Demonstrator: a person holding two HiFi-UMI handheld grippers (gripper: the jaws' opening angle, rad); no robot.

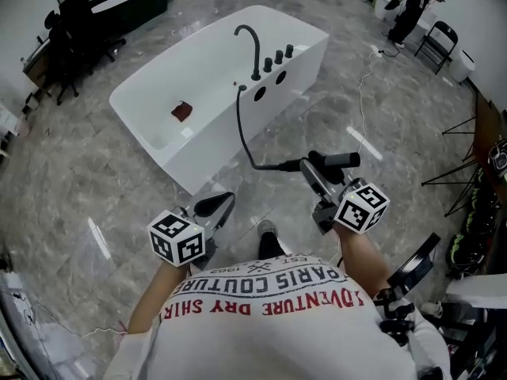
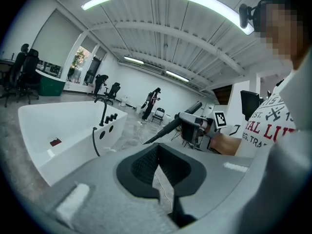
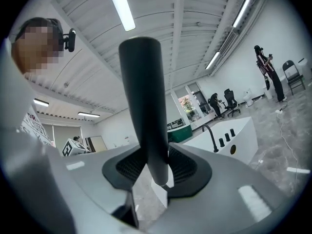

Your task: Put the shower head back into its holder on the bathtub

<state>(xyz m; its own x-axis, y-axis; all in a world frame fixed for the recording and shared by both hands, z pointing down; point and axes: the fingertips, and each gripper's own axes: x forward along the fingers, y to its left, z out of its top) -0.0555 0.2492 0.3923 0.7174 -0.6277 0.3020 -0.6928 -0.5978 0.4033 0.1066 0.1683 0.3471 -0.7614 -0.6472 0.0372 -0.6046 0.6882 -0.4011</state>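
At the far left of the head view, black office chairs (image 1: 75, 34) stand by a dark counter (image 1: 131, 2). Right of them the white bathtub (image 1: 214, 137) sits aslant on the grey marbled floor (image 1: 79, 180), with a small dark red thing (image 1: 182, 111) lying on its bottom. At its right end rise a curved black spout (image 1: 252, 44) and 3 black knobs (image 1: 279, 56), with 2 round holes (image 1: 260, 93) in the wall below. I cannot tell which of these is the holder. A black hose (image 1: 240, 129) drops from the rim down the outer wall and curves to the shower head (image 1: 337, 161), with only open floor between that and the tub.

The left gripper (image 1: 214, 206) hangs low before the person, its jaws pressed together on nothing. The right gripper (image 1: 317, 172) is clamped on the shower head, a slim black rod held in the air well apart from the tub. Its long axis runs across the head view, with the hose end leftward toward the tub and the blunt free end to the right, raised a little. In the right gripper view it passes crosswise between the pads (image 3: 183, 165).

Farther right a white cable (image 1: 361, 93) trails over the floor, and a folding chair (image 1: 437, 42) and a standing person (image 1: 412, 6) are by the back wall
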